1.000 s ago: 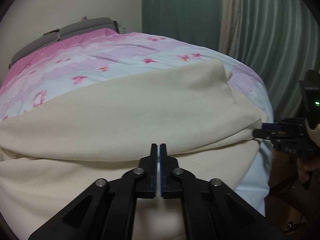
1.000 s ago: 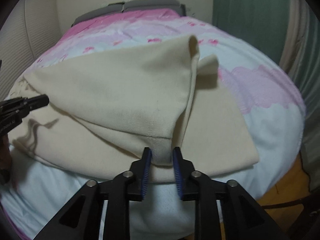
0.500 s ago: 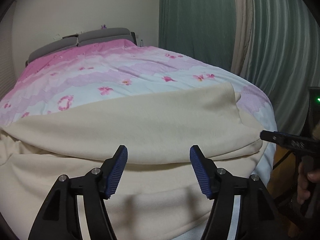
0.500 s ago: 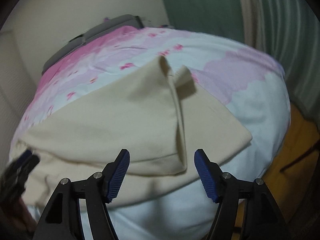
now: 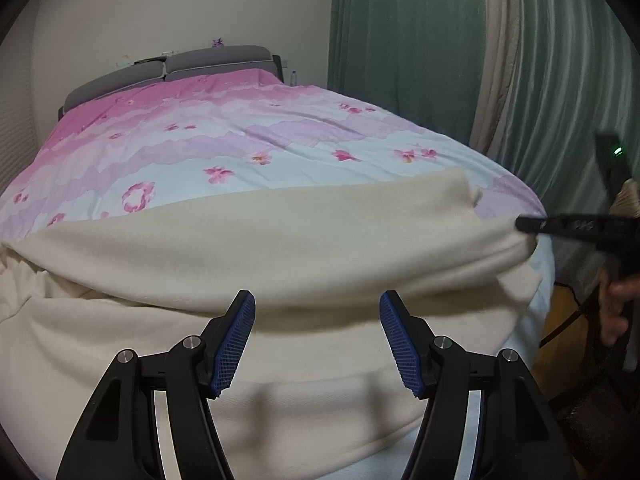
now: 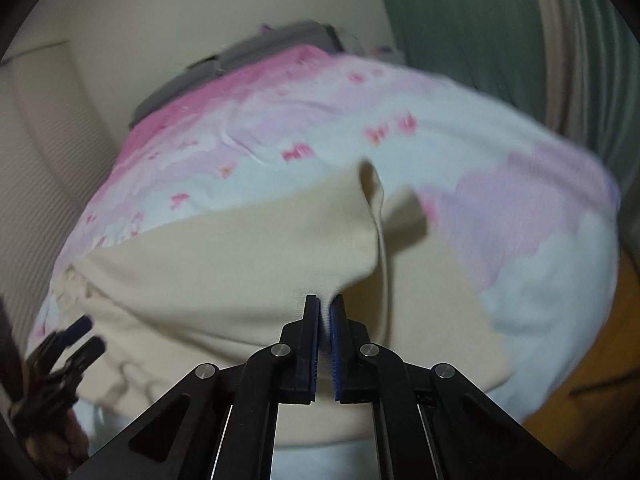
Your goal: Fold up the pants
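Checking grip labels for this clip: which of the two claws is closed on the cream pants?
The right claw: its pads are pinched shut on a fold of the cream pants. The left claw stands wide open above the fabric, gripping nothing.

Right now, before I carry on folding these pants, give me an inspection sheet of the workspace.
Surface: floral pink bed cover, gently rumpled.
Job's things: cream pants, partly folded across the near end.
Clutter: small purple item on the grey headboard.
Tools: left tool open over the pants; right tool shut, apparently pinching a pants edge.
Cables: thin dark line near the floor, possibly a cable.
Surroundings: green curtains, pale wall, wooden floor.
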Motion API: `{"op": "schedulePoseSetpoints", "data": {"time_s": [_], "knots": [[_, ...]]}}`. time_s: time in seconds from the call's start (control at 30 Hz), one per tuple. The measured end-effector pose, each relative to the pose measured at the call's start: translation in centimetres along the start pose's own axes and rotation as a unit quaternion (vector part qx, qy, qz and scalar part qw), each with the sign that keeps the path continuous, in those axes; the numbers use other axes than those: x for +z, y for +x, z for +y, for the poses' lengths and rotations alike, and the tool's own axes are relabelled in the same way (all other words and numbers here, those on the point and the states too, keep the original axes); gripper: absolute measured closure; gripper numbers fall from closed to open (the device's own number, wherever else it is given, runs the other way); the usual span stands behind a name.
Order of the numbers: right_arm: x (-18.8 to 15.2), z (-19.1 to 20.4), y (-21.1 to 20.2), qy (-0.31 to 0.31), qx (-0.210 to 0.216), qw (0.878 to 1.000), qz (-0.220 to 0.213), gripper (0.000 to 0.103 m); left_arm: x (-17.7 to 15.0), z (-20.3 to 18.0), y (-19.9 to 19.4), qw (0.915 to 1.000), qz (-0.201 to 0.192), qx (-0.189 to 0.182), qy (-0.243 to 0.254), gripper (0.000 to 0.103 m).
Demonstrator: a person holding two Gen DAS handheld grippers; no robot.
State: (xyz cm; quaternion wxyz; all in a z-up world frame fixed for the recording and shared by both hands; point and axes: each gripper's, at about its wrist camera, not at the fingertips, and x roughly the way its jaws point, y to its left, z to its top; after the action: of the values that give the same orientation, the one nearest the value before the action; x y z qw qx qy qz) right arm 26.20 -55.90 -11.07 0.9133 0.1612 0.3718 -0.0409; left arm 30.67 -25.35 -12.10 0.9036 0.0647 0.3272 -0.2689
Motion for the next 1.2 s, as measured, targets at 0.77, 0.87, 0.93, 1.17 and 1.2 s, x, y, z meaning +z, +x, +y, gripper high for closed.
{"op": "schedulePoseSetpoints", "data": {"time_s": [0.77, 0.87, 0.93, 1.17, 1.2], "knots": [[-9.5, -1.0, 1.0, 0.179, 0.006, 0.984, 0.018, 0.047, -2.6, -3.0, -1.7, 0.9995, 0.014, -0.004, 0.027, 0.039], [-9.5, -0.2, 1.8, 0.239, 0.029, 0.97, 0.017, 0.047, -2.8, -1.9, -1.8, 0.9997, 0.017, 0.005, 0.015, 0.039], [-9.3, 0.2, 2.9, 0.268, 0.04, 0.962, 0.028, 0.047, -2.9, -1.2, -1.9, 0.9998, 0.015, 0.011, 0.008, 0.039], [-9.5, 0.3, 7.5, 0.341, 0.04, 0.937, 0.06, 0.059, -2.3, 0.9, -2.4, 0.9985, -0.006, 0.048, -0.025, 0.038], [-9.7, -0.2, 8.2, 0.357, 0.037, 0.931, 0.065, 0.073, -2.2, 1.2, -2.4, 0.9979, -0.007, 0.056, -0.032, 0.038]]}}
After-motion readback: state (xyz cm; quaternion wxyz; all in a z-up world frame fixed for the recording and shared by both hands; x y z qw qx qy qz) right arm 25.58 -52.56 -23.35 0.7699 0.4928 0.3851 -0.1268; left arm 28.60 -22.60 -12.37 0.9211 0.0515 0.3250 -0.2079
